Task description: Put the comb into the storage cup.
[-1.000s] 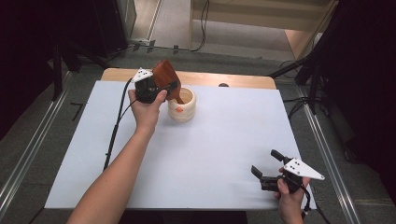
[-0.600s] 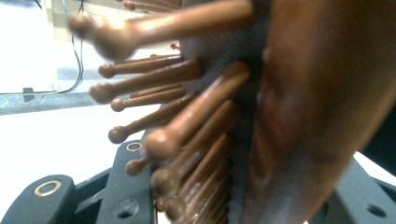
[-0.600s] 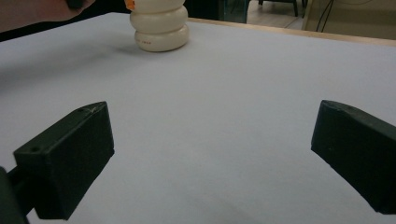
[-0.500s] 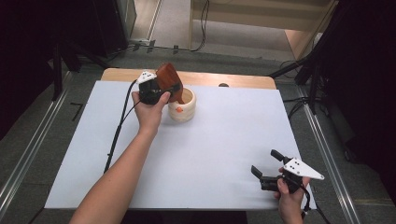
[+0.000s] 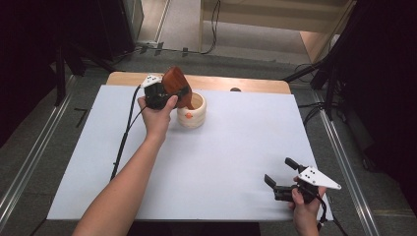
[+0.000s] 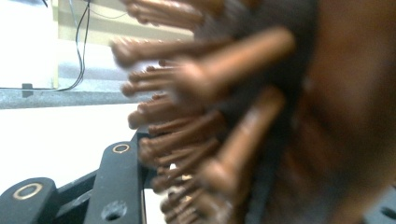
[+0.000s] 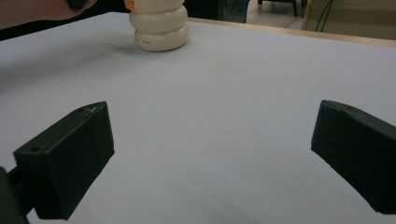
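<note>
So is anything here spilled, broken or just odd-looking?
Nothing looks spilled or broken. The cream holder stands upright on the white mat. The left gripper holds a brown wooden hairbrush tilted over its mouth. The right gripper rests open and empty near the mat's corner.

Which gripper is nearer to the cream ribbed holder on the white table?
Left. The left gripper, shut on the brown wooden hairbrush, sits just beside the cream ribbed holder. The right gripper stands open, far off near the table's front edge.

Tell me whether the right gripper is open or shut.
Open. The right gripper shows its two black jaws far apart with bare white table between them, holding nothing.
</note>
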Demonstrator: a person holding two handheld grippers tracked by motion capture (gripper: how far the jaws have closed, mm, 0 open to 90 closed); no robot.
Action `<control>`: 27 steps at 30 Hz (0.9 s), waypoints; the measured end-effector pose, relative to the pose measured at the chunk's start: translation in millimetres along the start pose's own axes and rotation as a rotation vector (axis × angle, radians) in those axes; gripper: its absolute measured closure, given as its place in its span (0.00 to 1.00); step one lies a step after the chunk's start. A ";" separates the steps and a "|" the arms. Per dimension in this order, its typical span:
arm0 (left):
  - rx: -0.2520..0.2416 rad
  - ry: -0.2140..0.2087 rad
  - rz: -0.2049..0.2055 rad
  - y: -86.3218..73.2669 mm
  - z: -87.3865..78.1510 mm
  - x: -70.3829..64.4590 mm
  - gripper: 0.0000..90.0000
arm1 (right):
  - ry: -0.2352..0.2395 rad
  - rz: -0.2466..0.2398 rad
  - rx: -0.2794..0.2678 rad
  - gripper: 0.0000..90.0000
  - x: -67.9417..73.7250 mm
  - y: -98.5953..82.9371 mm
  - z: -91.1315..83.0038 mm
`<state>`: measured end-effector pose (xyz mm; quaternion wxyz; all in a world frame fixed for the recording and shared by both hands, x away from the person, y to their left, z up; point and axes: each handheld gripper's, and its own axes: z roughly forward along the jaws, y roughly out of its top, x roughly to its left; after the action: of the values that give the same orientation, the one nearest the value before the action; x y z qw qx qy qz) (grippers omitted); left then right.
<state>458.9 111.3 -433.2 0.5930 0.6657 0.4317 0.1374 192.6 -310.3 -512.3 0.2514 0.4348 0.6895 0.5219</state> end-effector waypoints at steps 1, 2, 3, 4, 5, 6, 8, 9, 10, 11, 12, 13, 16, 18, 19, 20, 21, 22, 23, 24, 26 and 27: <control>-0.001 0.002 -0.003 0.1 -0.1 0.5 0.49 | 0.000 0.000 -0.001 0.00 0.0 0.0 0.1; 0.003 0.007 -0.004 0.2 -0.4 1.3 0.46 | 0.000 0.001 0.000 0.00 0.0 0.0 0.1; 0.007 0.012 -0.006 0.1 -0.3 1.9 0.44 | 0.000 0.001 0.000 0.00 0.0 0.0 0.1; 0.014 0.019 -0.006 -0.1 -0.2 2.7 0.41 | 0.000 -0.001 0.001 0.00 0.0 0.0 0.1; 0.020 0.022 -0.006 -0.6 0.1 3.6 0.37 | 0.000 -0.002 0.001 0.00 0.1 0.0 0.2; 0.026 0.026 -0.005 -1.0 0.2 4.7 0.34 | 0.000 -0.001 0.001 0.00 0.0 0.0 0.2; 0.030 0.028 -0.002 -1.3 0.4 5.5 0.30 | 0.001 0.001 0.000 0.00 0.1 0.0 0.2; 0.030 0.025 -0.001 -1.4 0.5 5.6 0.30 | 0.001 -0.001 0.000 0.00 0.0 0.0 0.2; 0.029 0.023 0.001 -1.4 0.5 5.5 0.29 | 0.000 -0.001 0.001 0.00 0.1 0.0 0.3; 0.029 0.025 0.004 -1.3 0.4 5.1 0.28 | 0.002 -0.002 0.001 0.00 0.1 0.0 0.4; 0.027 0.025 0.006 -1.3 0.5 4.8 0.27 | 0.000 -0.002 0.002 0.00 0.1 0.0 0.4; 0.031 0.025 0.006 -1.5 0.6 4.6 0.25 | 0.003 -0.002 0.001 0.00 0.1 0.0 0.5; 0.038 0.024 0.004 -2.1 1.2 3.7 0.17 | 0.000 -0.001 0.001 0.00 -0.1 -0.1 0.3; 0.042 0.023 0.011 -2.3 1.0 3.0 0.15 | 0.001 0.001 0.000 0.00 -0.1 -0.1 0.2; 0.043 0.023 0.019 -2.3 0.8 2.5 0.13 | 0.001 0.001 0.000 0.00 -0.1 -0.1 0.2; 0.043 0.023 0.025 -2.2 0.5 1.8 0.10 | 0.002 0.000 0.000 0.00 -0.1 -0.1 0.2; 0.042 0.025 0.027 -2.1 0.4 1.0 0.06 | 0.002 -0.001 0.000 0.00 -0.2 -0.1 0.2; 0.045 0.030 0.032 -1.9 0.1 0.3 0.02 | 0.002 -0.001 0.000 0.00 -0.1 -0.1 0.2; 0.046 0.030 0.036 -1.8 -0.5 -0.2 0.00 | 0.003 -0.001 0.000 0.00 -0.1 -0.1 0.2; 0.043 0.030 0.040 -1.9 -1.1 -0.7 0.00 | 0.003 -0.001 0.000 0.00 -0.2 -0.1 0.1; 0.046 0.038 0.052 -1.9 -2.6 -1.1 0.00 | 0.005 -0.001 -0.001 0.00 -0.3 0.1 -0.3; 0.048 0.042 0.053 -1.6 -3.1 -0.7 0.00 | 0.006 -0.002 -0.002 0.00 -0.5 0.1 -0.7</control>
<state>455.7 112.7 -433.7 0.5638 0.6880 0.4293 0.1567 192.4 -311.1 -512.1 0.2504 0.4324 0.6902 0.5234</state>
